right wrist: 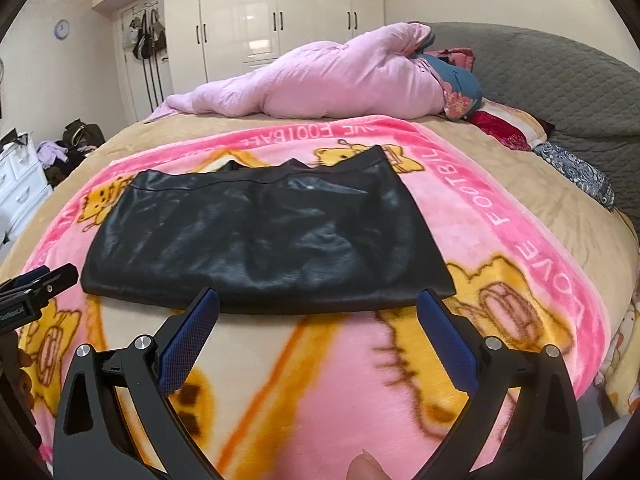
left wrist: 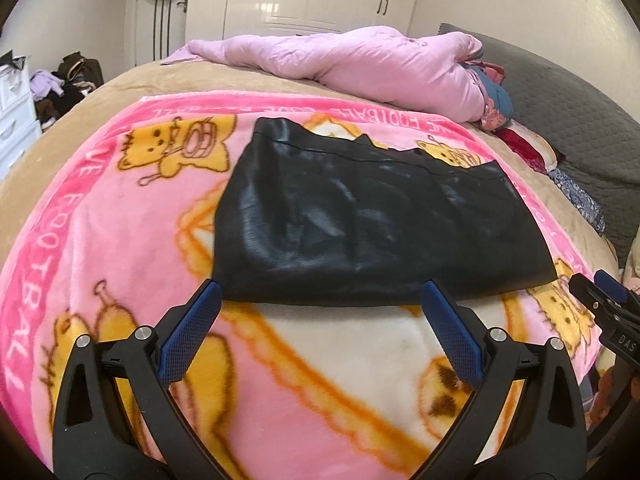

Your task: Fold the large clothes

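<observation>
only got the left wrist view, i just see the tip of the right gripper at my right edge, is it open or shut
Observer: Open. The right gripper has its jaws spread wide, with nothing between them.
Operator: where is it against the garment
Observer: It reaches the near edge of the glossy black leather-like garment, along the right-hand part of that edge; I cannot tell if it touches.
Operator: anything in the room i'm missing
Observer: A small round wall clock hangs high on the far wall at the left.
</observation>
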